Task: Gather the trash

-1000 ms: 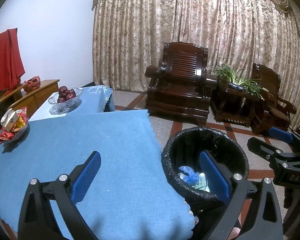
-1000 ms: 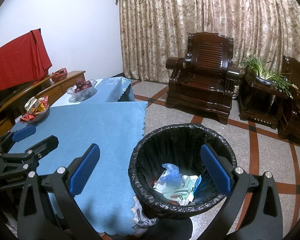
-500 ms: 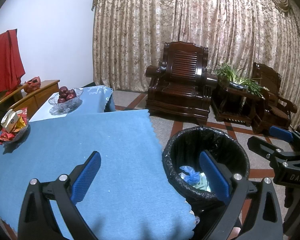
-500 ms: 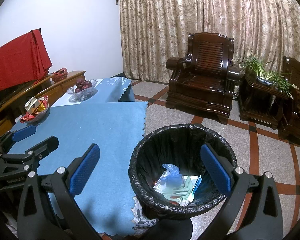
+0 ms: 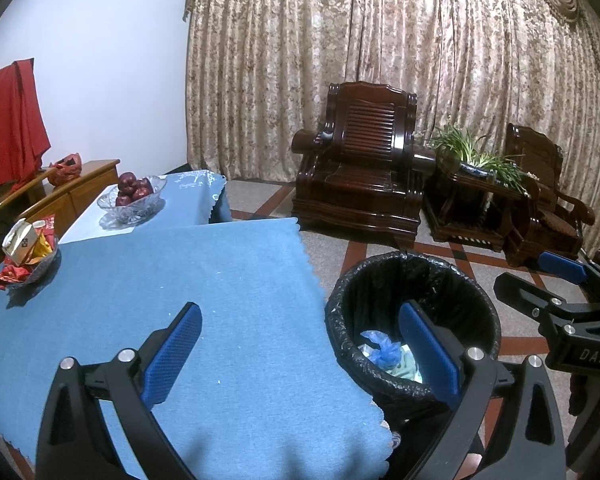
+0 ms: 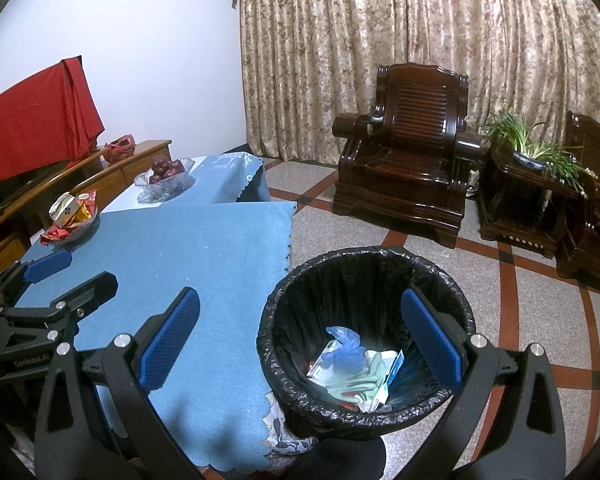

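Left gripper (image 5: 300, 354) and right gripper (image 6: 300, 344) both hovering with jaws spread, gripping nothing. Crumpled trash (image 6: 354, 372) sitting inside black-lined round bin (image 6: 452, 304) beside blue-clothed bench (image 6: 188, 252).

both tools (image 5: 300, 354) (image 6: 300, 338) agape, empty

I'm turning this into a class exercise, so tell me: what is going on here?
A person holds two tools, both open and empty. The left tool and right tool hover where the table meets the bin. The bin already holds trash: a blue bag, paper and wrappers. The blue cloth near the tools looks bare; dishes of snacks and fruit sit farther back.
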The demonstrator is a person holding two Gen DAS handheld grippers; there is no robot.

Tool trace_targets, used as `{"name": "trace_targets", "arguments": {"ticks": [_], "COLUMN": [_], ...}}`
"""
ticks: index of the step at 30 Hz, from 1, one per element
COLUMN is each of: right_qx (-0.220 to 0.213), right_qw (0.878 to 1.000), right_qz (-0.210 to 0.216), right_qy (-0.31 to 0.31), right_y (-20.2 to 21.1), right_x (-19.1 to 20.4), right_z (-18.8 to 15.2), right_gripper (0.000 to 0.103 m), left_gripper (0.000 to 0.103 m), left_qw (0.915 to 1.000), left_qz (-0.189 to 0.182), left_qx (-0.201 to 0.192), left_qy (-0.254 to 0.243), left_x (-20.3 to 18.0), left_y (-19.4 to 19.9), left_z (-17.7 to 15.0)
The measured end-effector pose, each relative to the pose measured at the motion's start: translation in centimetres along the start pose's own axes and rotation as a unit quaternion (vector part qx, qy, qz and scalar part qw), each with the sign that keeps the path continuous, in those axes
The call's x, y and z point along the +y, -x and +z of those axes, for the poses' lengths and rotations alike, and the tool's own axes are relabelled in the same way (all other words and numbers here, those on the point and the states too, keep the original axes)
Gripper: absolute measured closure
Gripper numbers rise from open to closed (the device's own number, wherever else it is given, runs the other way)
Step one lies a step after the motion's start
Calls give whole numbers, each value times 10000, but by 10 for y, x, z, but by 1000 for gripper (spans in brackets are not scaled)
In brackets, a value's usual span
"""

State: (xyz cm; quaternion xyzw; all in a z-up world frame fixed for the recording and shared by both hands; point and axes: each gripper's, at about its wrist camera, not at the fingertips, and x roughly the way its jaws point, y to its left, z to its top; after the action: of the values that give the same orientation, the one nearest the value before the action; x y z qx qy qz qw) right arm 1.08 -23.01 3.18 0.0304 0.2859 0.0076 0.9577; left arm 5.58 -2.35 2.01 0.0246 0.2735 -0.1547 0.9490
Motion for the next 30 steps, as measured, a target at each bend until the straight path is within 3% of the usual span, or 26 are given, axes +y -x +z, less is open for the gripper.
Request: {"name": "trace_targets", "arguments": {"ticks": [30], "right_qx": [1], "right_qw": [10000], "right_qz": [3], "right_qy": [2], "right_y": [0], "right_x": [-1], "right_z": [1], "right_gripper": [5], "left_gripper": [6], "left_qw": [10000], "left_qz": [10], "left_qx": [18], "left_qy": [-11], "left_x": [1], "left_y": [0], "left_z": [0]}}
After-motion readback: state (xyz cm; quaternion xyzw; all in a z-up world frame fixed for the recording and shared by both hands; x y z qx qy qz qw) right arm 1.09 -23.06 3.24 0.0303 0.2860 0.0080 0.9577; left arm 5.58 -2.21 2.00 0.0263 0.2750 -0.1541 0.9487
